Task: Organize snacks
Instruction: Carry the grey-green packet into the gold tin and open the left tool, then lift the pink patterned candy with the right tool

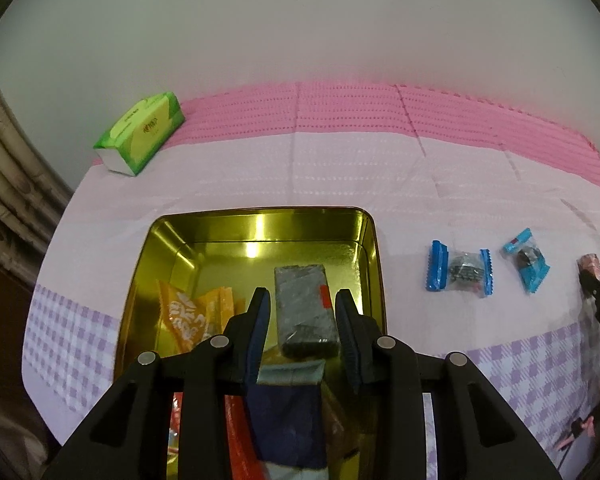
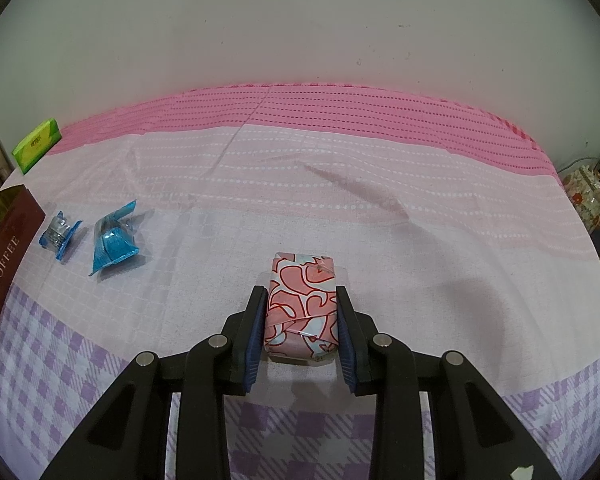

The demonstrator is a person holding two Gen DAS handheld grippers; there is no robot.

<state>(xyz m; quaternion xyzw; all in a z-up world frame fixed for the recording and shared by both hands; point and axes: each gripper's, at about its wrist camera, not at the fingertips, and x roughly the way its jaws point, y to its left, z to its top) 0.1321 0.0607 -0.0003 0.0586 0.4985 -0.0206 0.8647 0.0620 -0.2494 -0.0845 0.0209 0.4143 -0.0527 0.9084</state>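
My left gripper (image 1: 303, 300) hangs open over a gold tin (image 1: 172, 240). A grey wrapped bar (image 1: 306, 308) lies in the tin between and below the fingers, not touching them. Orange packets (image 1: 196, 316) and a dark blue packet (image 1: 288, 412) also lie in the tin. My right gripper (image 2: 301, 300) is shut on a pink heart-patterned packet (image 2: 302, 304) that rests on the cloth. Two blue-wrapped candies (image 1: 458, 268) (image 1: 526, 261) lie on the cloth right of the tin; they also show in the right wrist view (image 2: 60, 234) (image 2: 114, 240).
A green tissue box (image 1: 140, 134) stands at the back left by the wall. The tin's dark red "TOFFEE" side (image 2: 4, 264) shows at the left edge of the right wrist view. The pink and lilac cloth (image 2: 340, 200) covers the table. Clutter (image 2: 588, 196) stands beyond the right edge.
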